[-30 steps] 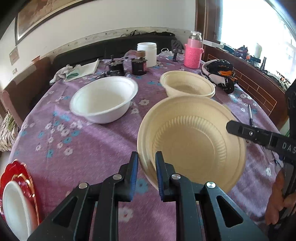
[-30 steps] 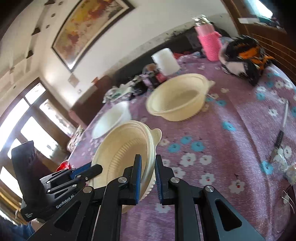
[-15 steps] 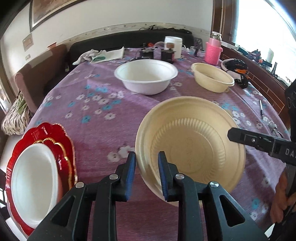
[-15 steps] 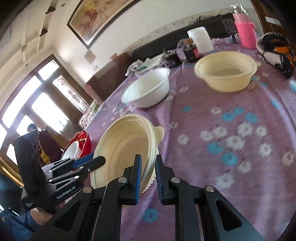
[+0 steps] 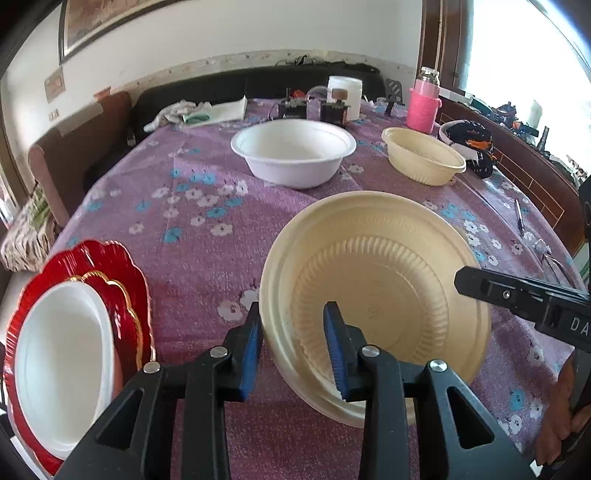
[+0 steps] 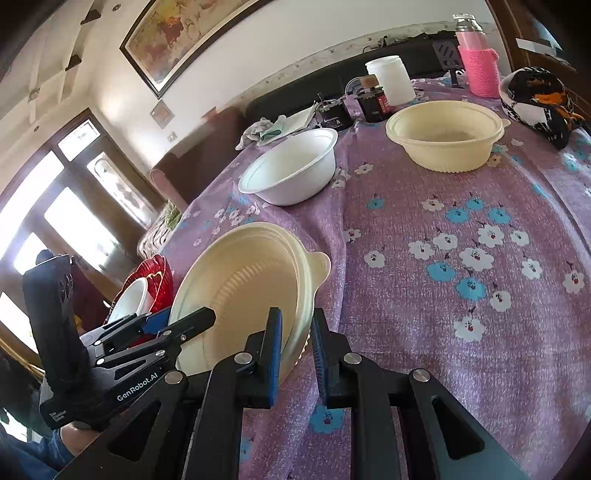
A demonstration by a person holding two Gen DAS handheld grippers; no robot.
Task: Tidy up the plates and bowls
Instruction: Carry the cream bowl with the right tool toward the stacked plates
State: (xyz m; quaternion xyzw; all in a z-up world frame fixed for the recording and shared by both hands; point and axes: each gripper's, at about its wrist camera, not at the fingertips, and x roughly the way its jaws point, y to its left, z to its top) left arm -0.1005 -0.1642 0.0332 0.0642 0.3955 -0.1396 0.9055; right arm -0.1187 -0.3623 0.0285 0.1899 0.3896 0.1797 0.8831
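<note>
Purple tablecloth (image 5: 207, 280); right claw (image 6: 296, 345) clamps cream bowl (image 6: 240, 291)

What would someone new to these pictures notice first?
The cream bowl fills the foreground, tilted above the purple flowered tablecloth, its rim between the jaws of both the left gripper and the right gripper; the left jaws have just been opening and no longer pinch it. At the table's near left edge lies a stack of red scalloped plates with a white plate on top.

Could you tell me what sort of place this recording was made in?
Probably a home dining or living room: a table under a purple floral tablecloth, a framed painting on the wall, and a dark sofa behind it.
</note>
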